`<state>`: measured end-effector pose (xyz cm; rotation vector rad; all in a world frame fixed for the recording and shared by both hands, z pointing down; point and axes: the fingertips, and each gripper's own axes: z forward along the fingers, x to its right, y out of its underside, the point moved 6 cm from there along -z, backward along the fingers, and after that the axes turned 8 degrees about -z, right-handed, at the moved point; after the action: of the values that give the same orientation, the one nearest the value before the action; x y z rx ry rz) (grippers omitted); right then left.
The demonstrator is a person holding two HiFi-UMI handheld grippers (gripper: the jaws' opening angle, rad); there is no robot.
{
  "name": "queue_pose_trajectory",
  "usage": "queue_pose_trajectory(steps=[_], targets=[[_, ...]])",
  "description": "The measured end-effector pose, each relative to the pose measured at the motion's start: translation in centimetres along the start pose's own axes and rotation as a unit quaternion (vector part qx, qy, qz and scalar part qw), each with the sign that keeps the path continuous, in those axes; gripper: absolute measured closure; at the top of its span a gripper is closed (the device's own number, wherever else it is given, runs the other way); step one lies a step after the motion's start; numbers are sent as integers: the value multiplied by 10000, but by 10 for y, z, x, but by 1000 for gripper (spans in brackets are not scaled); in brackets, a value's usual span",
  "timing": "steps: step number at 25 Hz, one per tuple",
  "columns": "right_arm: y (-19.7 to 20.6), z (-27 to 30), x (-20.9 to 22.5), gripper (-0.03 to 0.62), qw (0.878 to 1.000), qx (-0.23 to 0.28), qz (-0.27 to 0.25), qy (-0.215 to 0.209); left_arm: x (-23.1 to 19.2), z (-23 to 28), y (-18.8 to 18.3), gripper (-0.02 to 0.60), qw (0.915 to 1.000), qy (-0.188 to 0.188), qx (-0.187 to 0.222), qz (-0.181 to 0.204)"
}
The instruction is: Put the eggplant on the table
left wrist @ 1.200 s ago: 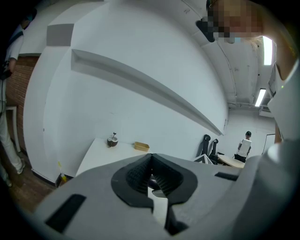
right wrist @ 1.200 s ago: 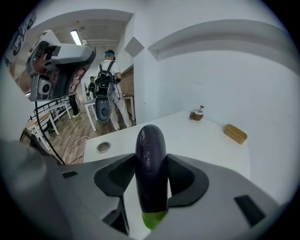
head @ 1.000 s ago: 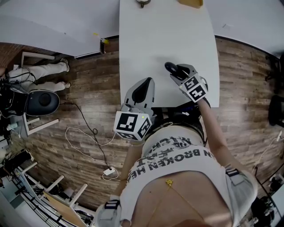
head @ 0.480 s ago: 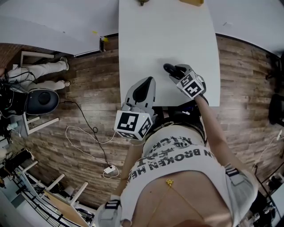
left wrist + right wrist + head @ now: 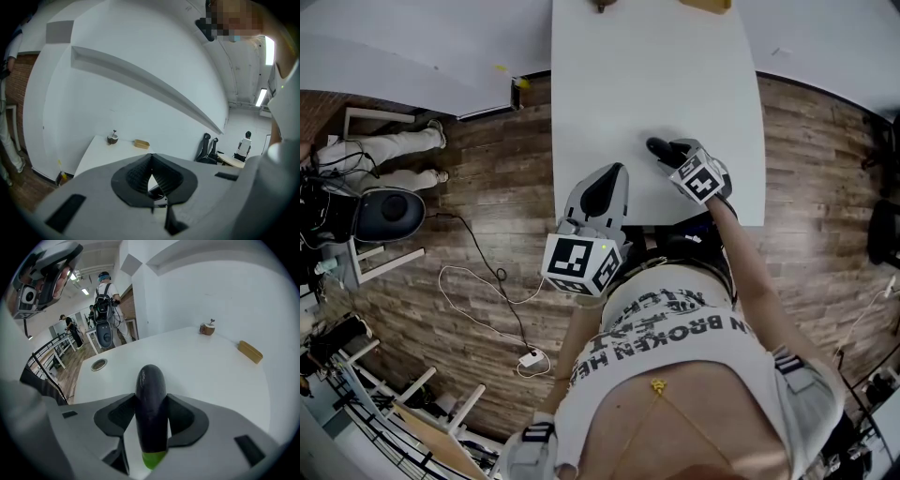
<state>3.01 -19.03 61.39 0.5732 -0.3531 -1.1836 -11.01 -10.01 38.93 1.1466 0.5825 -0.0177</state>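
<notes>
the right claw point(image 5: 151, 414) is clamped on the eggplant point(image 5: 151, 397): both dark pads press against its flanks, one on each side. the eggplant is dark purple and glossy. its green stem end lies back toward the claw's body, and its rounded tip sticks out past the jaw ends. the claw tilts downward over the near part of the white surface point(image 5: 211, 373), close to the front edge in the head view. whether the eggplant's tip touches the surface i cannot tell. the marker cube point(image 5: 701, 180) rides on the back of this claw, above the person's forearm.

the left claw point(image 5: 150, 174) has its jaws together, pads meeting at the tips with nothing between them. it is held at the surface's near left corner, close to the person's body and well apart from the eggplant.

farther out on the surface, a round grommet point(image 5: 99, 364) sits near the left edge. at the far end stand a small brown bowl-like thing point(image 5: 206, 328) with a stem, and a tan block point(image 5: 250, 352) to its right, the two apart from each other.

beyond the surface is a wooden floor point(image 5: 487, 244) with a cable point(image 5: 483, 286) trailing across it. another person point(image 5: 104, 294) stands on it by the white wall.
</notes>
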Motion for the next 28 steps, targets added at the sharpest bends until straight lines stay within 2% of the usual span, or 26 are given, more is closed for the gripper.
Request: queue_pose_trajectory(steps=[7,17,28], targets=[[10,9,2,385,9996,-74,259,-33,-1,2,1,583,10000,-2,-8,2],[20,15,0,386,9993,-215,313,-48,-2,0,3,583,10000,-6,-23,5],[22,13,1,385,9993,-137,344,-76,1,2,3,583,10000,8,-30,16]])
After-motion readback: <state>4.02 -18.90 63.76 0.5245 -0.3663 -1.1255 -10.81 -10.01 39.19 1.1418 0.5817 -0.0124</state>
